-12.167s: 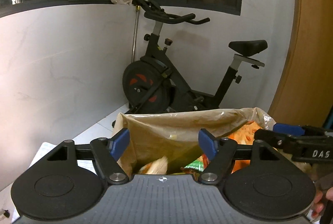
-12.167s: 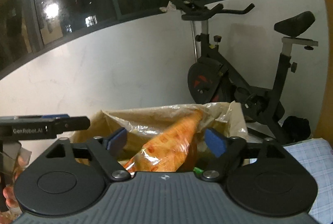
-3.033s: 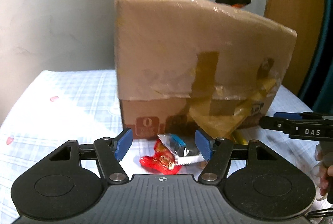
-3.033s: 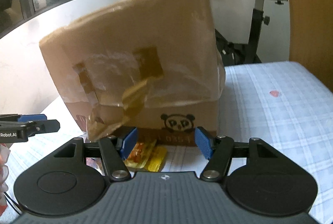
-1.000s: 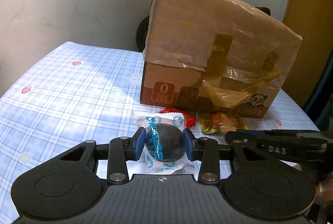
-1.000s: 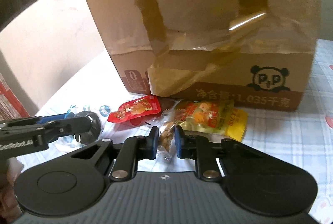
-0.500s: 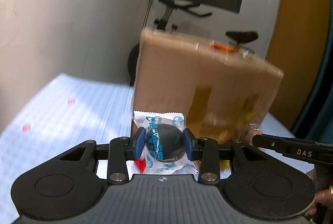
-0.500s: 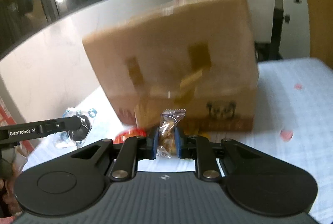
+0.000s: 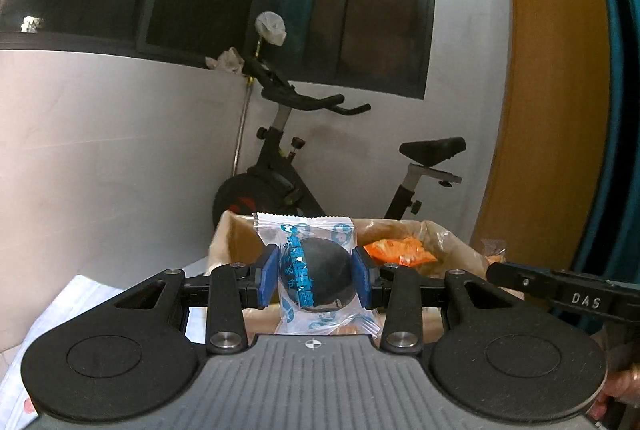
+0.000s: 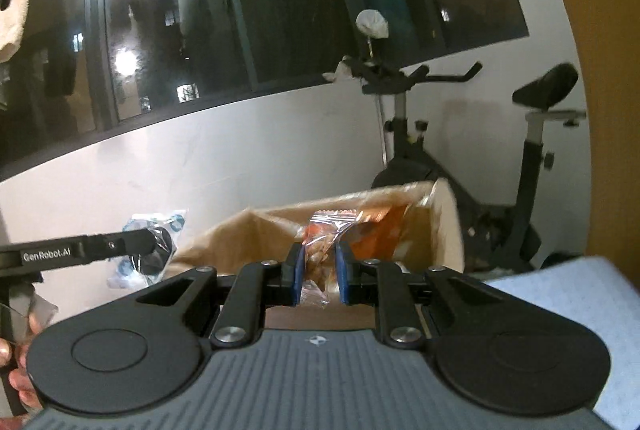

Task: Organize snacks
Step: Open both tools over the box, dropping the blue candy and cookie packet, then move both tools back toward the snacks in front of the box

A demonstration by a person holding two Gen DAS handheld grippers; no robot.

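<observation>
My left gripper [image 9: 316, 276] is shut on a clear packet with blue print holding a dark round snack [image 9: 318, 280]. It hangs level with the open top of the cardboard box [image 9: 236, 242], on the near side. In the box lies an orange bag [image 9: 396, 250]. My right gripper [image 10: 318, 270] is shut on a small clear packet of brown snack [image 10: 320, 254], also raised before the cardboard box [image 10: 256, 234]. The left gripper with its dark packet [image 10: 154, 250] shows at the left of the right wrist view. The right gripper's arm [image 9: 560, 292] crosses the right of the left wrist view.
An exercise bike [image 9: 288, 170] stands behind the box against a white wall under dark windows. A blue checked cloth [image 10: 580, 302] covers the surface at lower right. A wooden panel [image 9: 552, 110] rises on the right. A person's fingers [image 10: 16, 382] hold the left gripper's handle.
Both grippers have risen with their packets from the cloth, up past the box's taped front to its open rim. The inside of the box and the bike now show.
</observation>
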